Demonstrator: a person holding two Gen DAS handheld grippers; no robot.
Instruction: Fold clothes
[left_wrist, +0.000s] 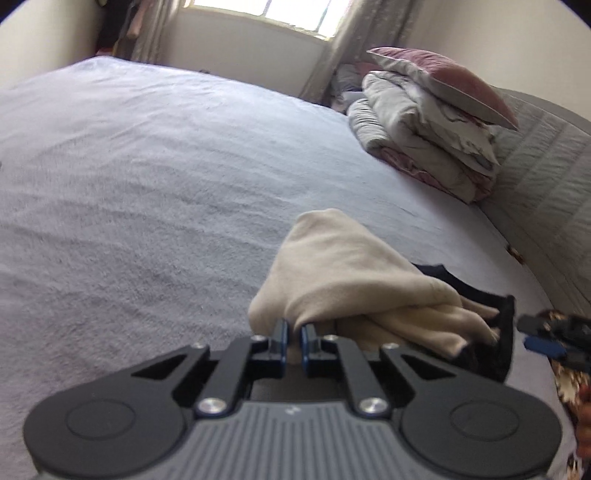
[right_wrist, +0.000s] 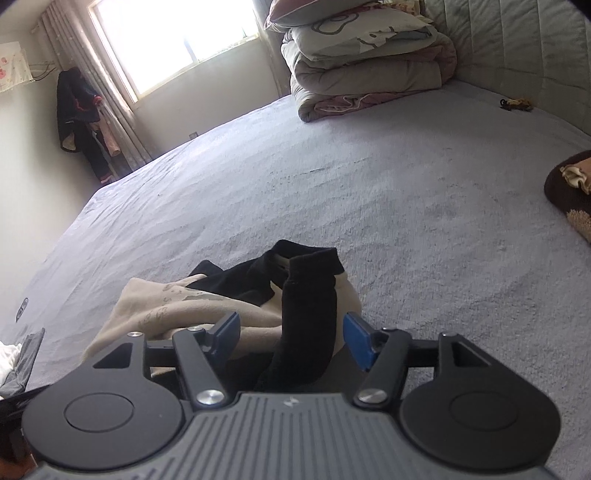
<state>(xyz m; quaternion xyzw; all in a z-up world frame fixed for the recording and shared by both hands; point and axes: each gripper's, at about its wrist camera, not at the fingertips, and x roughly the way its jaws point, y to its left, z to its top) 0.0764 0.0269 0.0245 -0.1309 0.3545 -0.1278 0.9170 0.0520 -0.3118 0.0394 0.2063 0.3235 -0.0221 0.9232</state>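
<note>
A cream garment with black sleeves and collar (left_wrist: 351, 273) lies crumpled on the lilac bed sheet (left_wrist: 147, 184). My left gripper (left_wrist: 294, 326) is shut on a fold of the cream cloth, which rises in a peak above its fingers. In the right wrist view the same garment (right_wrist: 166, 310) lies in front of my right gripper (right_wrist: 291, 318), which stands open. A black sleeve (right_wrist: 310, 288) runs up between its blue pads (right_wrist: 356, 338) without being pressed by them. The right gripper's tip (left_wrist: 543, 343) also shows at the right edge of the left wrist view.
A stack of folded quilts with a pillow (right_wrist: 365, 62) sits by the padded headboard (left_wrist: 546, 177). A brown cushion (right_wrist: 570, 192) lies at the right edge, grey clothes (right_wrist: 22, 358) at the left. Dark clothes (right_wrist: 79, 118) hang beside the window curtain.
</note>
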